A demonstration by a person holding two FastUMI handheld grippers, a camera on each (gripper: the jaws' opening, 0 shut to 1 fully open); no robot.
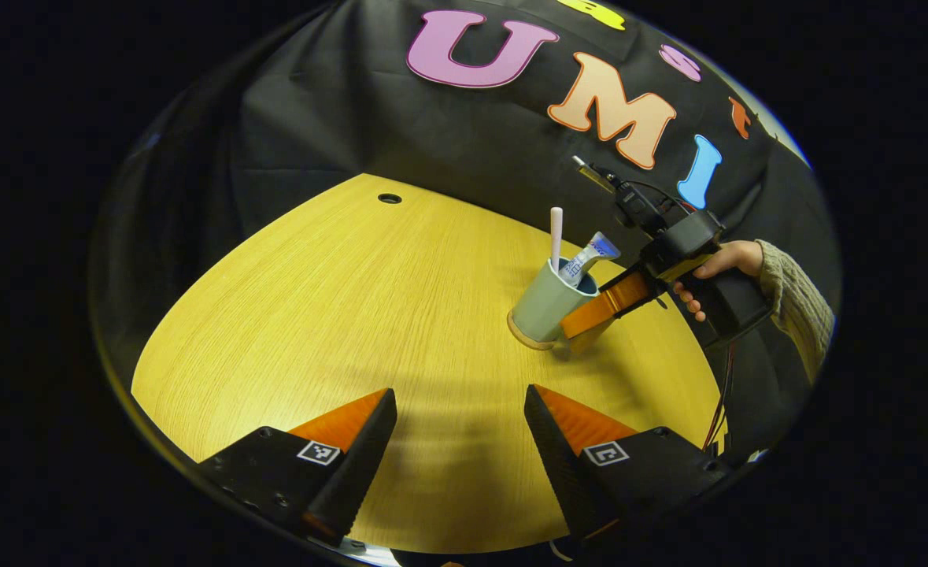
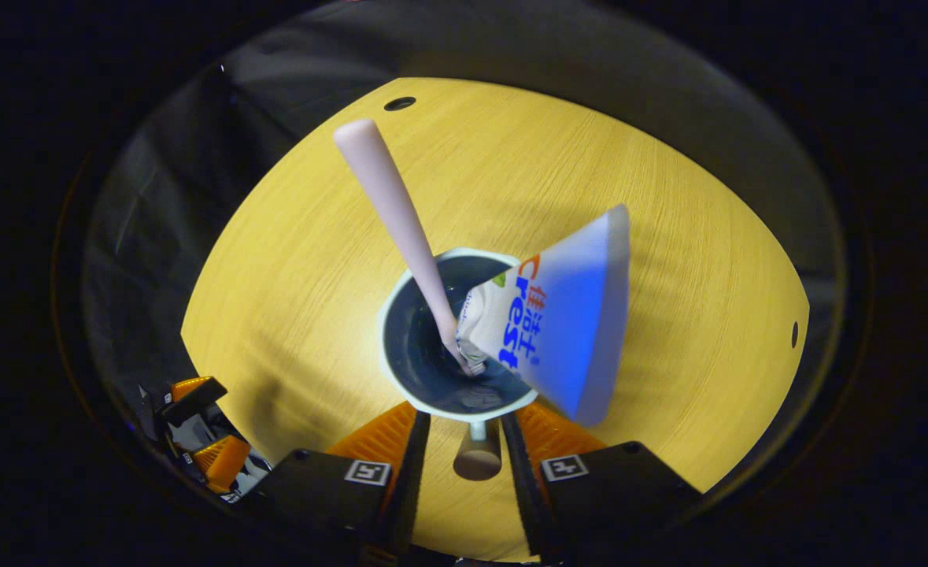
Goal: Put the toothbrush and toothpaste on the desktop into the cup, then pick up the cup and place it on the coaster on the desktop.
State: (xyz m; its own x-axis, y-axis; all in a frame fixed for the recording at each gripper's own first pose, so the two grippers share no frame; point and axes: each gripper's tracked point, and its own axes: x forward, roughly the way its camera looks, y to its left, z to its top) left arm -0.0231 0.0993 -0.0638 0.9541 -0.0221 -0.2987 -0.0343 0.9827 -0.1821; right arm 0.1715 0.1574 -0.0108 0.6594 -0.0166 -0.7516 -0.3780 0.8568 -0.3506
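Observation:
A grey-green cup (image 1: 546, 303) stands on a tan coaster (image 1: 528, 337) right of the table's middle. A pink toothbrush (image 1: 556, 228) and a toothpaste tube (image 1: 592, 256) stick out of it. From above, the right gripper view looks into the cup (image 2: 424, 346), with the toothbrush (image 2: 393, 205) and the toothpaste (image 2: 566, 315) leaning inside. The right gripper (image 2: 467, 421) straddles the cup's handle (image 2: 477, 457); its fingers are slightly apart and table shows on both sides of the handle. A hand (image 1: 719, 264) holds this right gripper (image 1: 601, 315). The left gripper (image 1: 460, 417) hovers open over bare table, well short of the cup.
The round yellow wooden table (image 1: 314, 315) has a cable hole (image 1: 390, 198) at the far side and another small hole (image 2: 794, 334) near its right rim. The left gripper (image 2: 196, 429) sits at the table's lower-left edge in the right gripper view.

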